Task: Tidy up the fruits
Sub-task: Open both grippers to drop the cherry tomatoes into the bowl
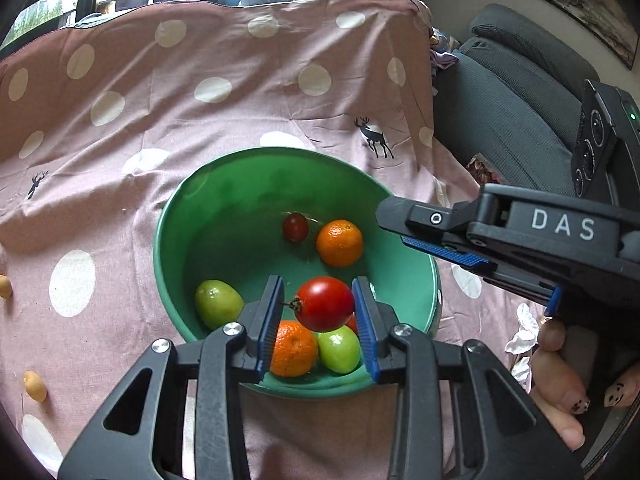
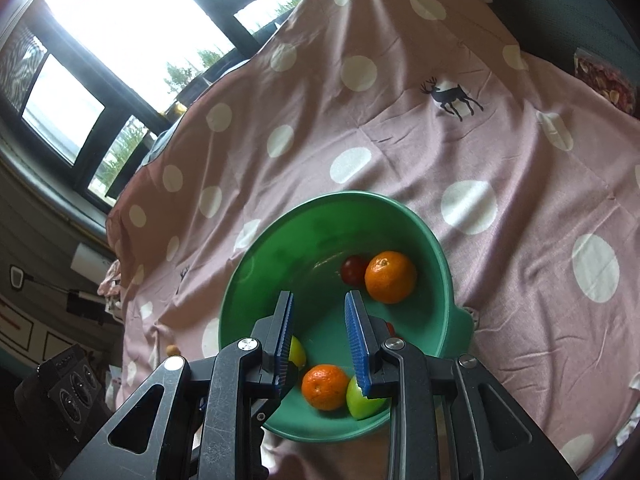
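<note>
A pink cloth (image 1: 224, 128) with white dots and small black deer covers the table and fills most of both views. On it, in the lower middle of each frame, sits a green bowl (image 1: 188, 216) holding the fruit.

In the left wrist view the left gripper (image 1: 319, 307) rises from the bottom edge, and its blue pads are closed narrowly on a red tomato (image 1: 325, 303), which it holds above the near side of the bowl. Beneath the tomato, against the near wall of the bowl, lie an orange (image 1: 292, 348) and a green fruit (image 1: 339, 349). A second green fruit (image 1: 218, 303) rests at the bowl's left side. Toward the far side lie a second orange (image 1: 340, 242) and, just left of it, a small dark red fruit (image 1: 295, 227). The right gripper (image 1: 448, 254) reaches in from the right edge of the frame, its tip over the bowl's right rim, with a hand (image 1: 560, 384) below it at the lower right. Two small yellow-brown pieces (image 1: 35, 386) lie on the cloth at the far left edge.

In the right wrist view the right gripper's jaws stand at a narrow gap over the bowl with nothing between them, only the bowl's green floor showing through
</note>
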